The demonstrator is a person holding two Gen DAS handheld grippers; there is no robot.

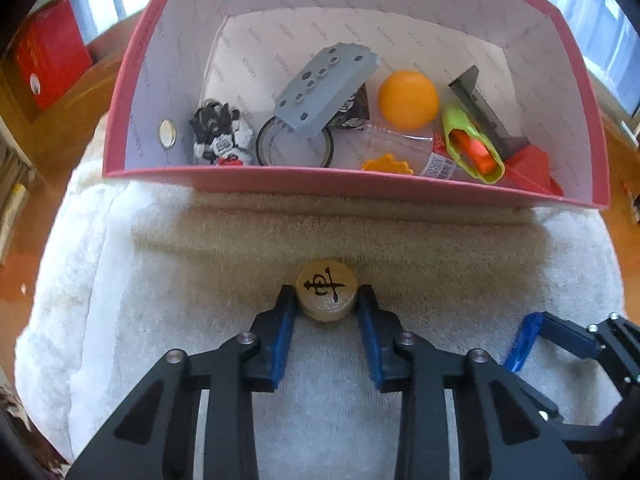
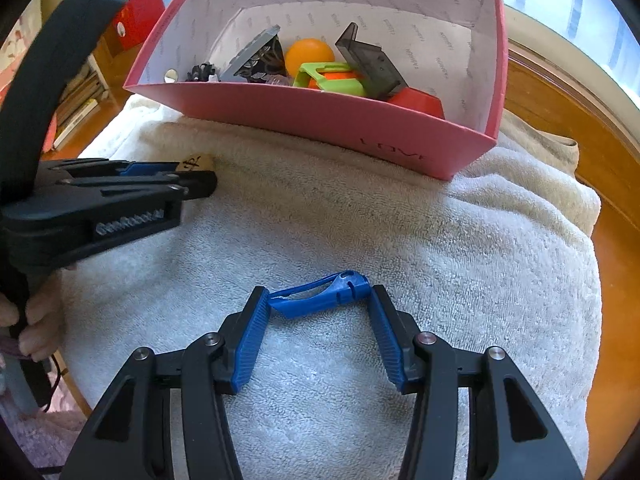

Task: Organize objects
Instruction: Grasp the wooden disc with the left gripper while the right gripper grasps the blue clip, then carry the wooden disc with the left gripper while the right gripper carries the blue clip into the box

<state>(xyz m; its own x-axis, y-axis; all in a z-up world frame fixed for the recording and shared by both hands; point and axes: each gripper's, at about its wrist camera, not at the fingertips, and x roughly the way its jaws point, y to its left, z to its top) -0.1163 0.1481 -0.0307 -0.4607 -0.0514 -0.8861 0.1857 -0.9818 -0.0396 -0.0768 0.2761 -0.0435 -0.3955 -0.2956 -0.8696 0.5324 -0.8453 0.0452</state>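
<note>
A round wooden disc with a black character on top lies on the white towel, just in front of the pink box. My left gripper is shut on the disc, one blue pad pressed to each side. From the right wrist view, the left gripper reaches in from the left with the disc at its tip. My right gripper is shut on a blue plastic clip that spans the gap between its pads, low over the towel.
The pink box holds an orange ball, a grey perforated block, a green-and-orange tool, a tape ring and several small pieces. A wooden table shows around the towel. A person's hand holds the left gripper's handle.
</note>
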